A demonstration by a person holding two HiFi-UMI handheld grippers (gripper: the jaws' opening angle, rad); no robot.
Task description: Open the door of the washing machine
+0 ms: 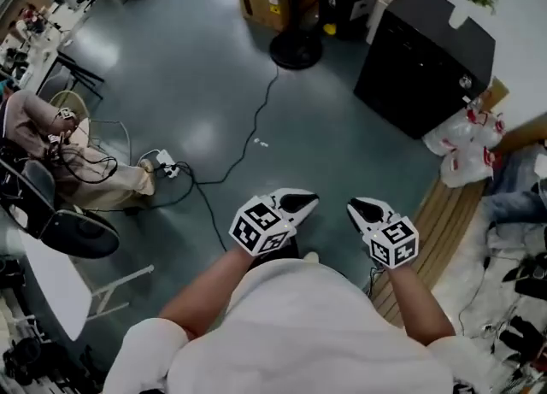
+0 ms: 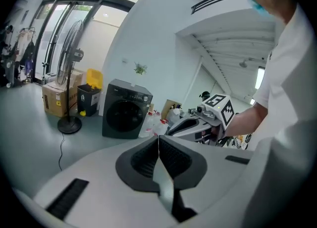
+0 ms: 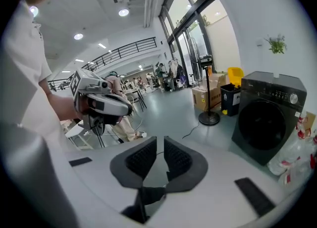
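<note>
head view: washing machine (image 1: pixel 423 59) stands against the wall at upper right, well apart from both tongs, w/ bare floor (image 1: pixel 197 85) between. left tongs (image 1: pixel 301 202) and right tongs (image 1: pixel 363 209) are held low in front of the person, tips angled toward each other. a fan base (image 1: pixel 296 50) w/ a cable (image 1: pixel 248 140) sits left of the machine, and white plastic bags (image 1: pixel 466 144) w/ red print are on its other side; the print is too small to read.

left gripper view: left tongs' pads meet at the tip, nothing between them. the machine's round dark door (image 2: pixel 120 115) looks closed, facing this way. cardboard box (image 2: pixel 54 98) has a small label, unreadable; yellow bin (image 2: pixel 94 78) is beside it.

right gripper view: right tongs' pads stand a narrow slit apart, floor showing thru, nothing held. the machine is at right, w/ a control panel (image 3: pixel 285 94) and knob above the door; panel markings aren't legible and no brand can be made out.

doing the step well, imo: walk in first, it's out of reach from here. square up to the front and find the door's handle or recess; i can't tell from here which side it's on. spread one tongs wider, hook that edge, then pull outward along the hinge arc, not straight back. keep the other tongs clear of the swing.
</note>
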